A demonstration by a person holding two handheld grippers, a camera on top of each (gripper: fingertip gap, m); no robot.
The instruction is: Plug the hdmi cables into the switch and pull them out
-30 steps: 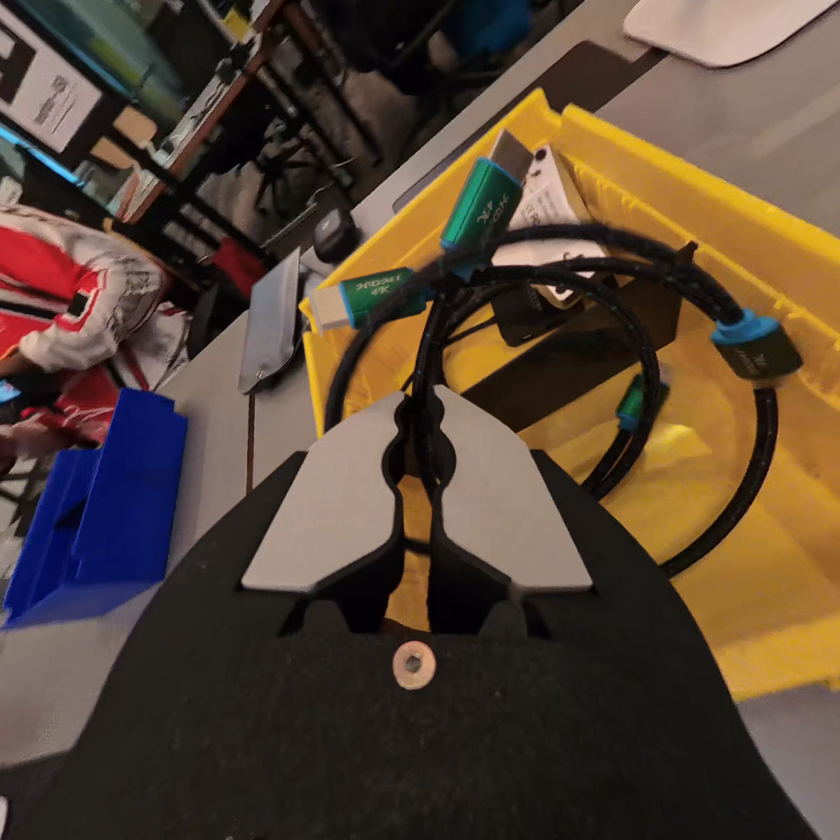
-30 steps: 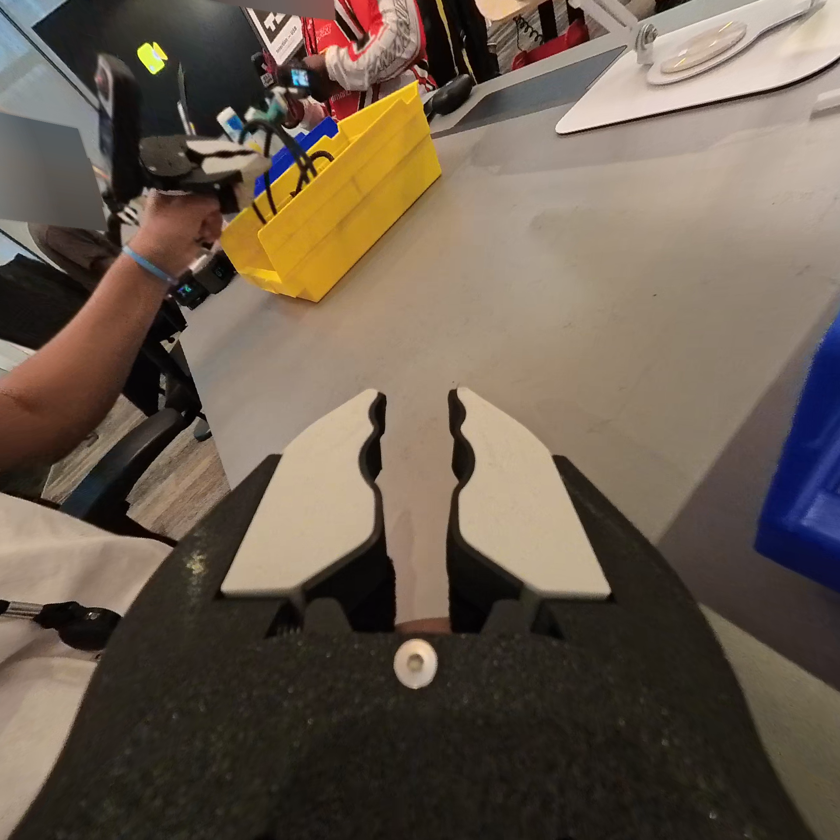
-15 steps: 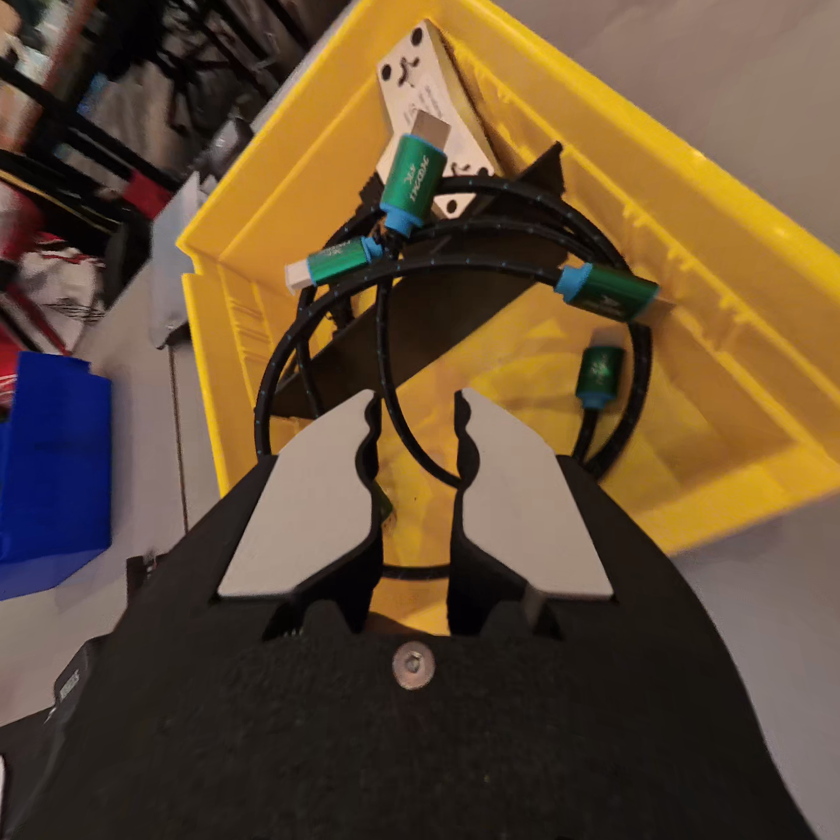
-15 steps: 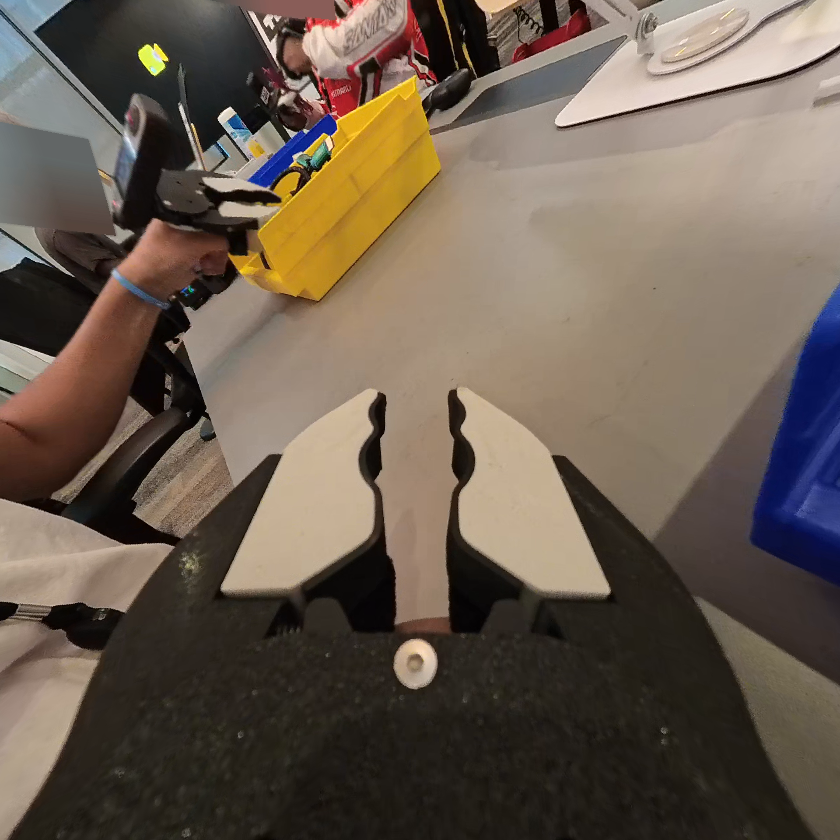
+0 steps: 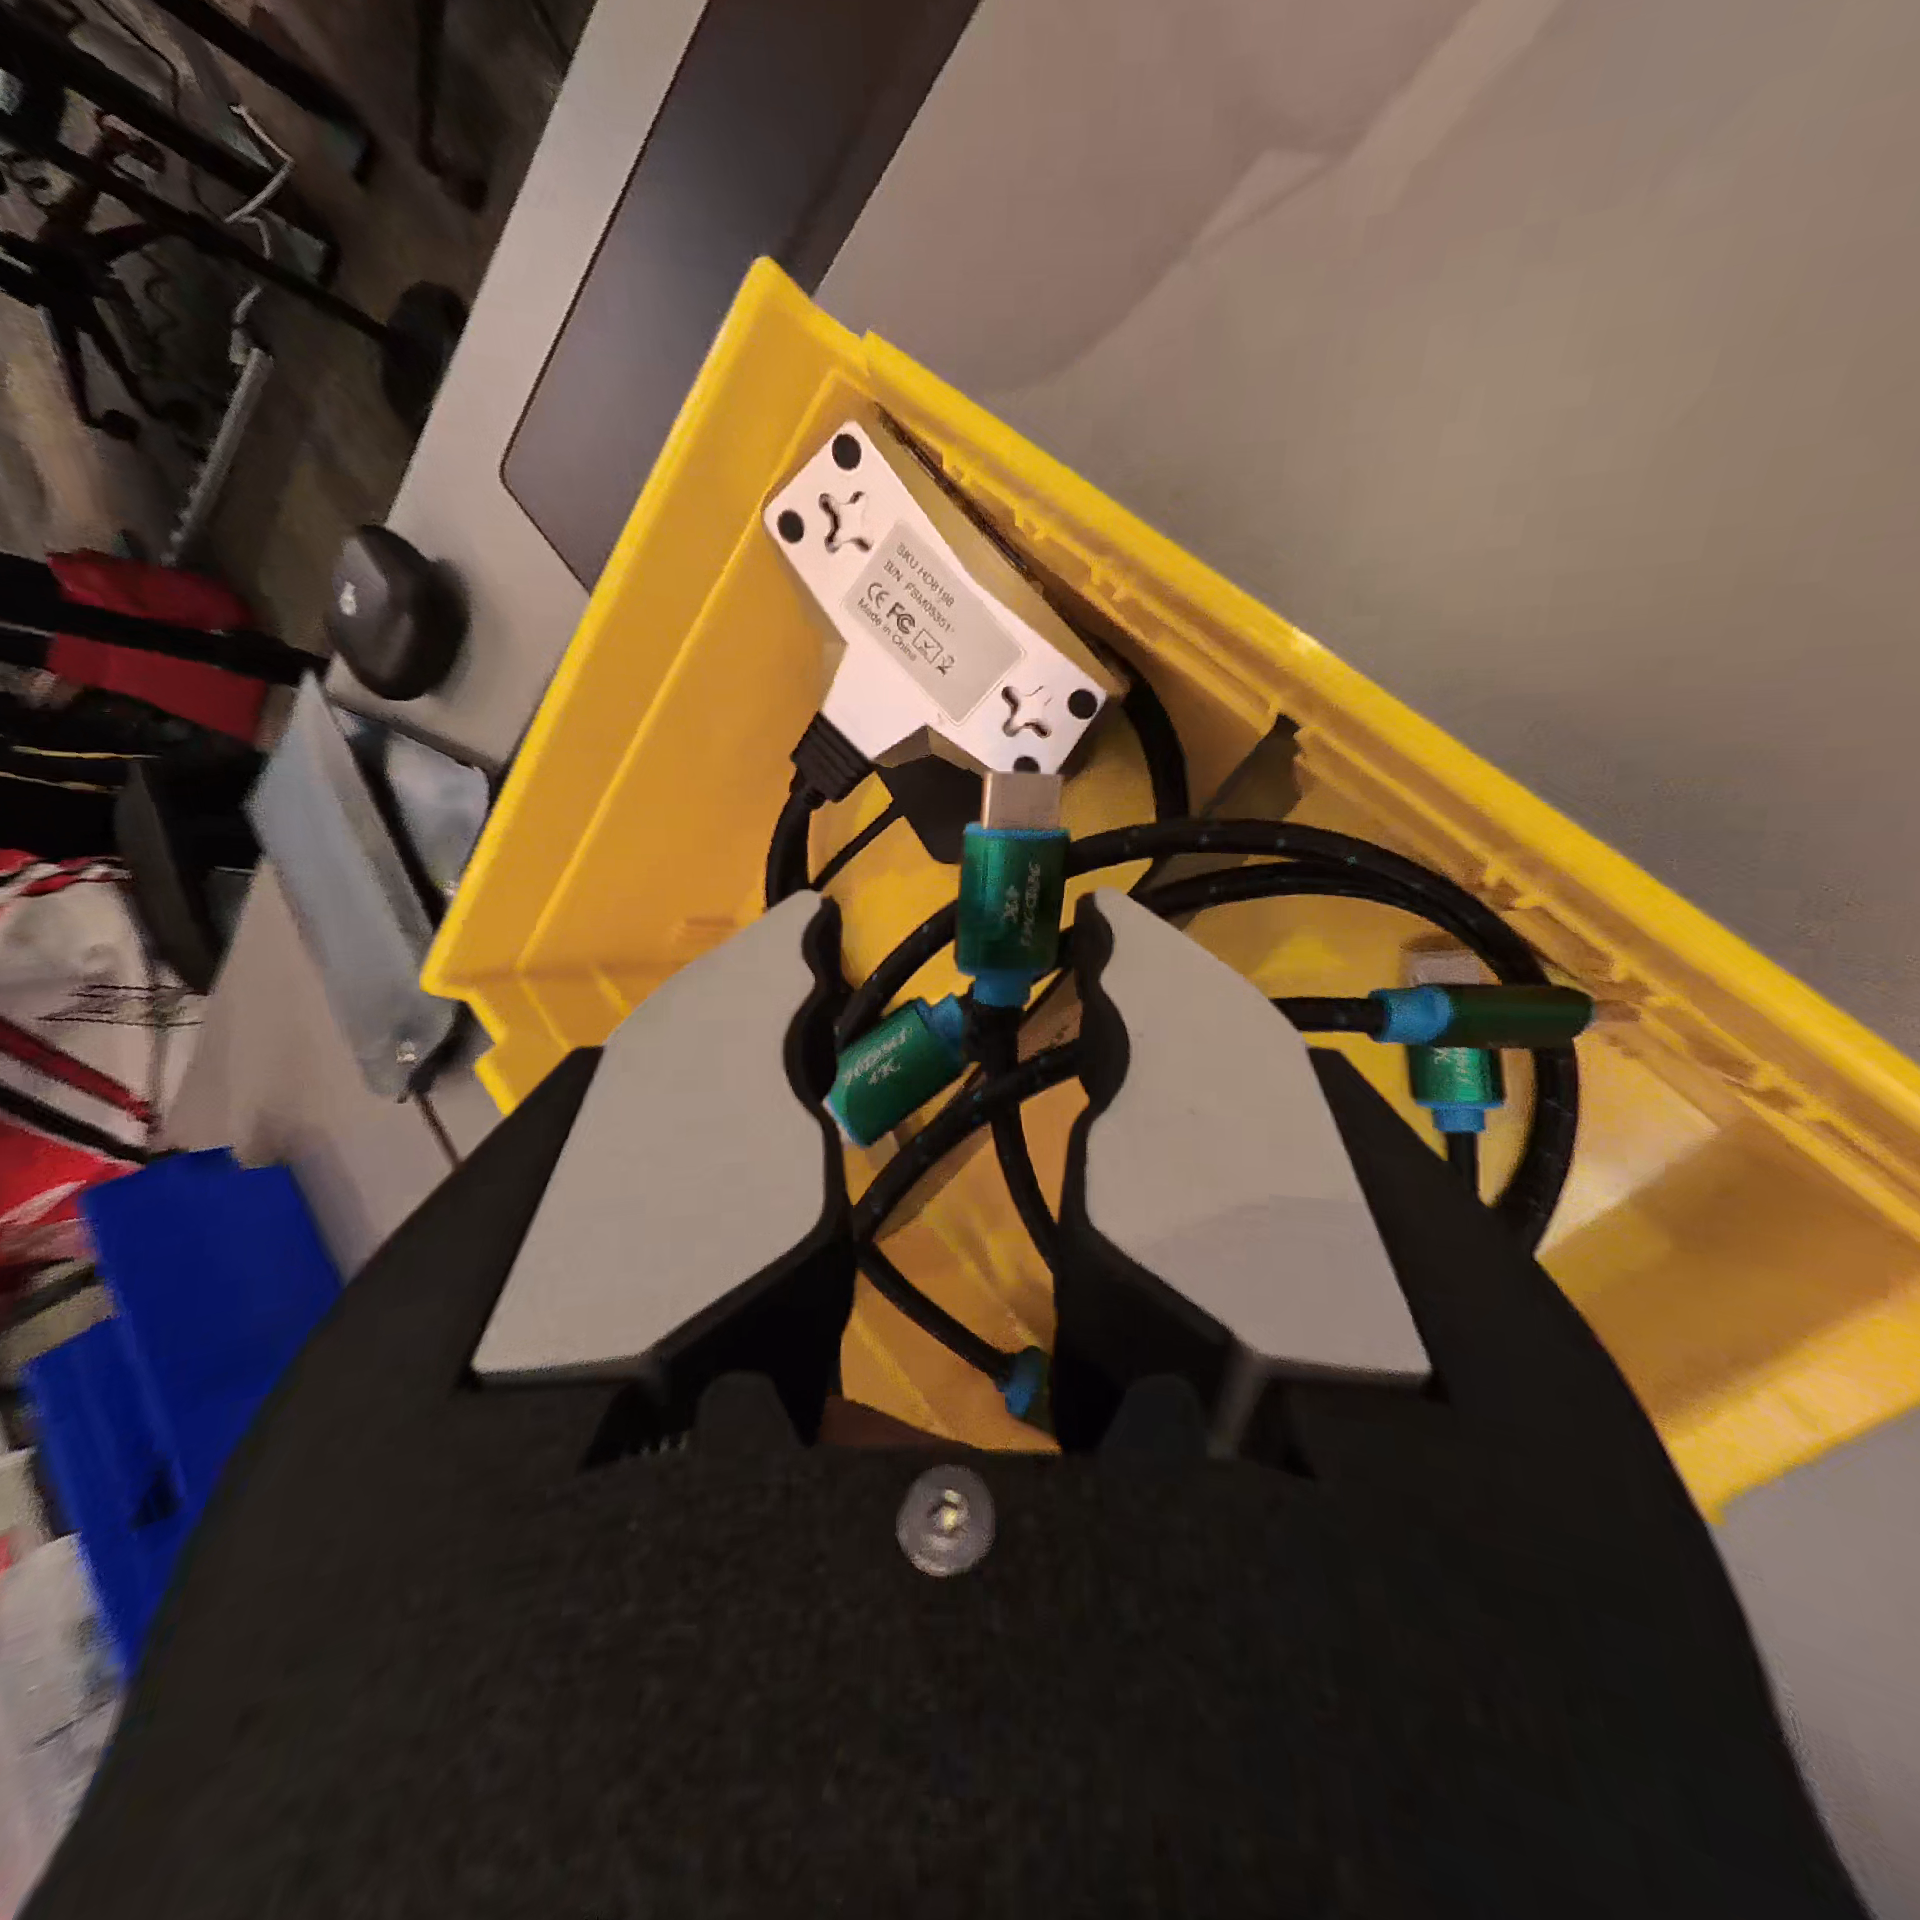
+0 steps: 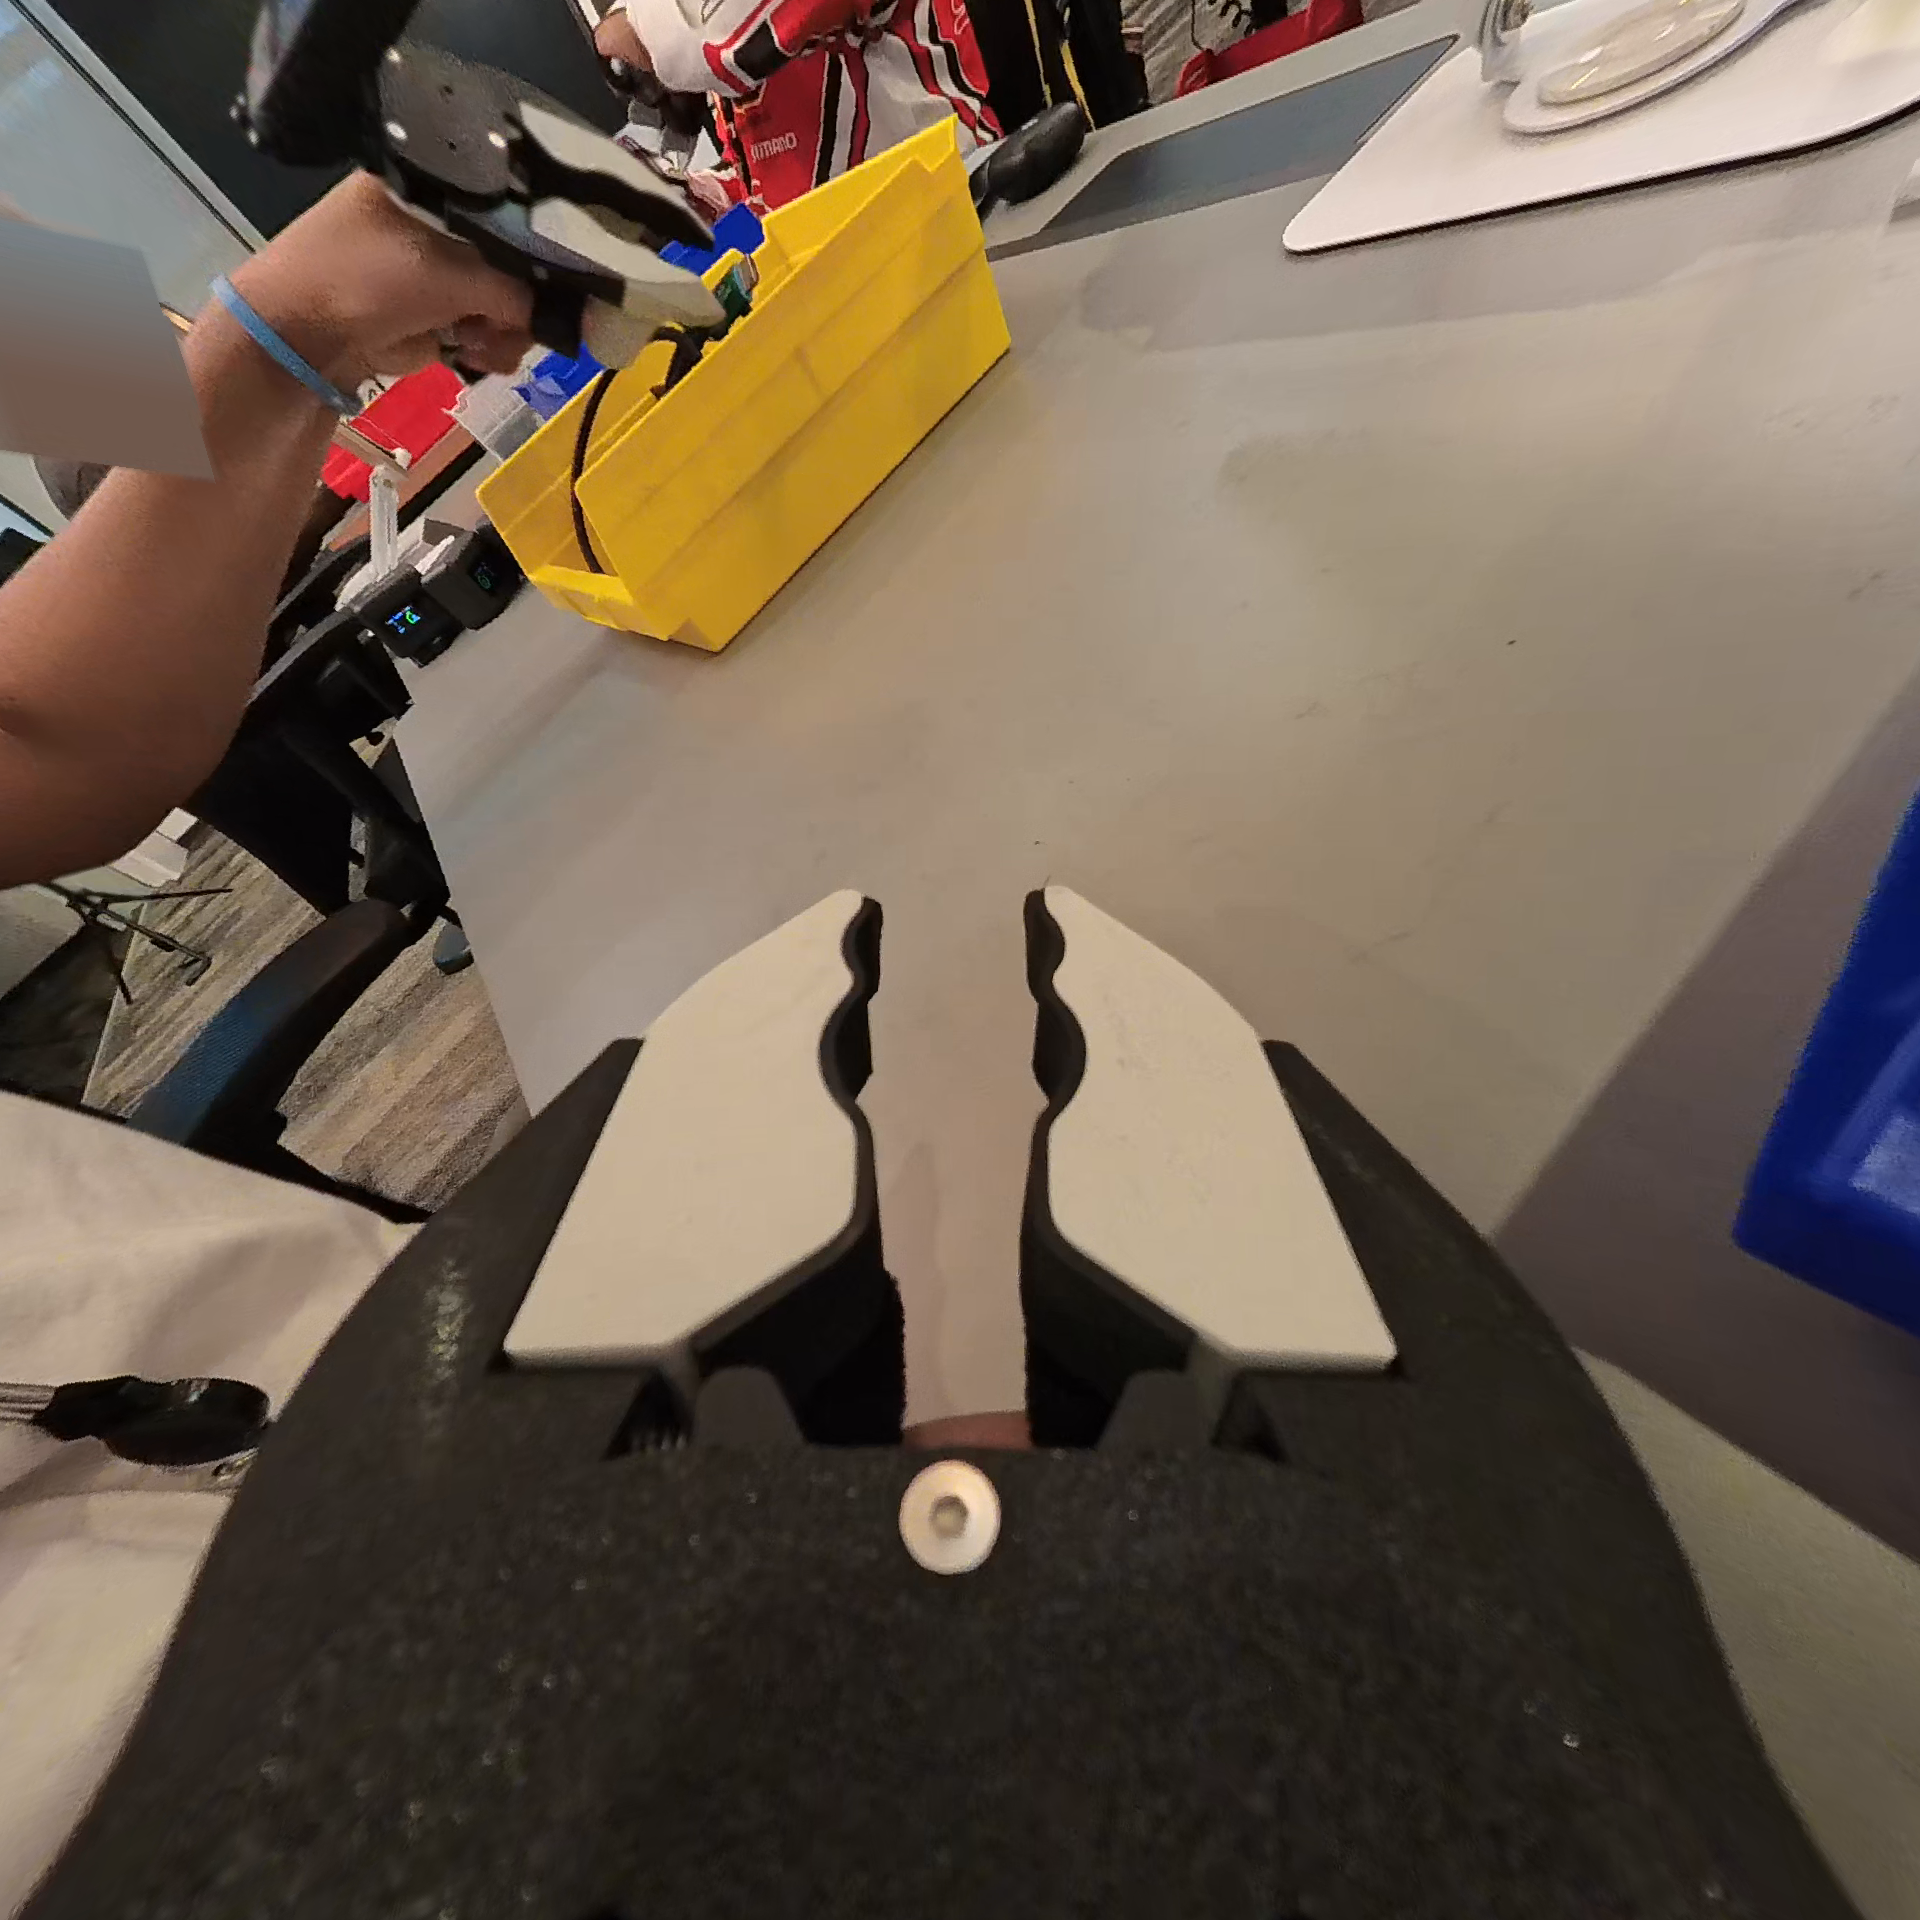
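Left gripper (image 5: pixel 951 925) gapes over the yellow bin (image 5: pixel 623 790), empty, straddling a green HDMI plug (image 5: pixel 1006 906) just below the white switch (image 5: pixel 935 613), apparently lining up a grasp; right gripper (image 6: pixel 952 914) idles apart, holding nothing, over bare table (image 6: pixel 1351 644) well clear of the bin.

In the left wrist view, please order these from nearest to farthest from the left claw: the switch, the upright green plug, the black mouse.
1. Upright green plug: between the tips of the left claw, in the yellow bin.
2. Switch: beyond the plug, at the bin's far corner.
3. Black mouse: outside the bin, far left on the desk.
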